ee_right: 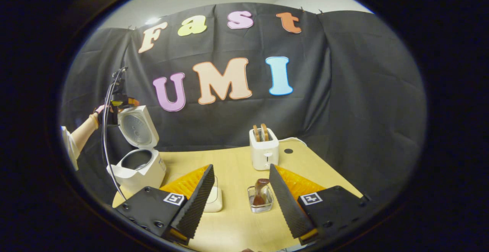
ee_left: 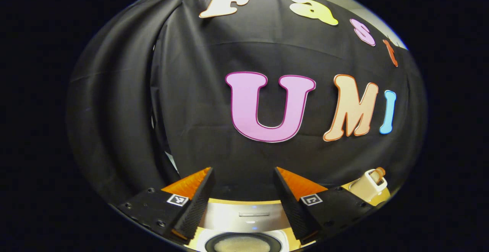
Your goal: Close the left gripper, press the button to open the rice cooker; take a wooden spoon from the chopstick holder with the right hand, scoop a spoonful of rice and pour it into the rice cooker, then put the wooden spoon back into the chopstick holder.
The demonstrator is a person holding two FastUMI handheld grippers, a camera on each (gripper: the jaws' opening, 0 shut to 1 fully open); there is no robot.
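Right gripper view: the right gripper (ee_right: 240, 191), fingers spread wide and holding nothing, frames a clear chopstick holder (ee_right: 260, 199) with the wooden spoon (ee_right: 261, 191) standing in it, lower centre on the tabletop (ee_right: 233, 160). A white toaster (ee_right: 263, 147) stands behind it. At left, the rice cooker (ee_right: 139, 164) has its lid (ee_right: 137, 126) raised, a person's hand (ee_right: 100, 109) with the left gripper (ee_right: 121, 102) at the lid's top edge. Left gripper view: the left gripper's fingers (ee_left: 198, 202) stand wide apart above the open cooker pot (ee_left: 242, 242), bottom centre.
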